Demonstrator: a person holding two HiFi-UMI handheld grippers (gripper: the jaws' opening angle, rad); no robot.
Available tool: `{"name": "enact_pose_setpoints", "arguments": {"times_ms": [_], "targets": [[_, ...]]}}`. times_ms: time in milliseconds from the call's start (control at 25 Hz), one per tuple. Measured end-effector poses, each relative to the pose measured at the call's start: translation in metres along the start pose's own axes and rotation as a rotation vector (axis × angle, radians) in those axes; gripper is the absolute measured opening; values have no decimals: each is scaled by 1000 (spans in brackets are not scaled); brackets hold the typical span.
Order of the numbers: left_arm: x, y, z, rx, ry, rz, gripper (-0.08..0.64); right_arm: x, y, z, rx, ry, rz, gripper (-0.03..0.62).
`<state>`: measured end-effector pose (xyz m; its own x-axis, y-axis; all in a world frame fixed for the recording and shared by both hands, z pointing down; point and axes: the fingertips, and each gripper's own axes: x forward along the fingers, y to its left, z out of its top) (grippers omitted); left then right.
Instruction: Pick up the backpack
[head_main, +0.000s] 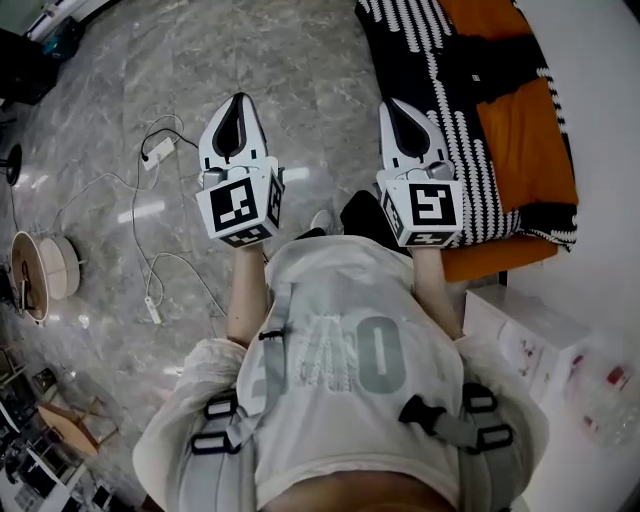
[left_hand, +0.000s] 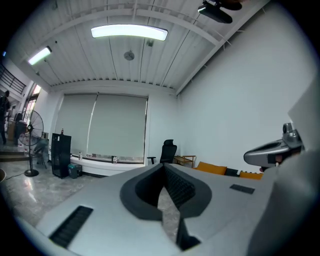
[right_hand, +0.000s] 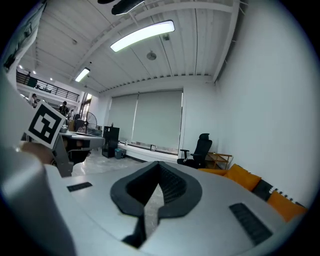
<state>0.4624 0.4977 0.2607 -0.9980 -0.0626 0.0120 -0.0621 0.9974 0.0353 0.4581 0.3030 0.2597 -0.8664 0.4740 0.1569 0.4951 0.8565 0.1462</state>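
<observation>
head view steeply down on floor (head_main: 300, 80); gripper views level along left tongs (left_hand: 163, 170), right tongs (right_hand: 159, 167), shared office chair (left_hand: 169, 150)

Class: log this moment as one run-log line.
left hand-held gripper shut, empty | right hand-held gripper shut, empty | grey straps on person's torso

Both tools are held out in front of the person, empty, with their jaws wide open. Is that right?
Not quite: the jaws are shut, not wide open. The left gripper view shows the left tool with its tips meeting, and the right gripper view shows the same for the right tool. Both are indeed empty and held out in front.
</observation>
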Motion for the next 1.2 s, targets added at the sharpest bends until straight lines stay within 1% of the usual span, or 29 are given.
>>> {"name": "enact_pose_setpoints", "arguments": {"times_ms": [120, 200, 320, 480, 600, 680, 800, 880, 1000, 1080, 1200], "targets": [[19, 3, -1, -3, -8, -3, 19, 16, -14, -4, 23, 2, -14, 6], [33, 5, -4, -7, -14, 2, 18, 30, -20, -8, 19, -3, -14, 6], [53, 4, -15, 3, -20, 12, 18, 54, -32, -19, 17, -23, -4, 6], [89, 9, -34, 26, -17, 38, 18, 93, -47, -34, 50, -38, 13, 5], [124, 18, -28, 44, -21, 42, 19, 126, -58, -34, 66, -34, 36, 6], [150, 20, -19, 43, -30, 51, 18, 151, -74, -30, 59, -24, 46, 6], [197, 19, -21, 23, -4, 52, 19, 195, -103, -27, 60, 4, 47, 6], [235, 18, -25, 31, 12, 55, 18, 226, -123, -23, 46, 15, 58, 6], [293, 21, -23, 19, 5, 74, 20, 275, -159, -18, 2, 36, 69, 6], [333, 22, -17, 7, 0, 87, 20, 310, -185, -11, 1, 43, 78, 6], [389, 17, -16, -20, 16, 106, 20, 360, -222, -1, 7, 38, 97, 6]]}}
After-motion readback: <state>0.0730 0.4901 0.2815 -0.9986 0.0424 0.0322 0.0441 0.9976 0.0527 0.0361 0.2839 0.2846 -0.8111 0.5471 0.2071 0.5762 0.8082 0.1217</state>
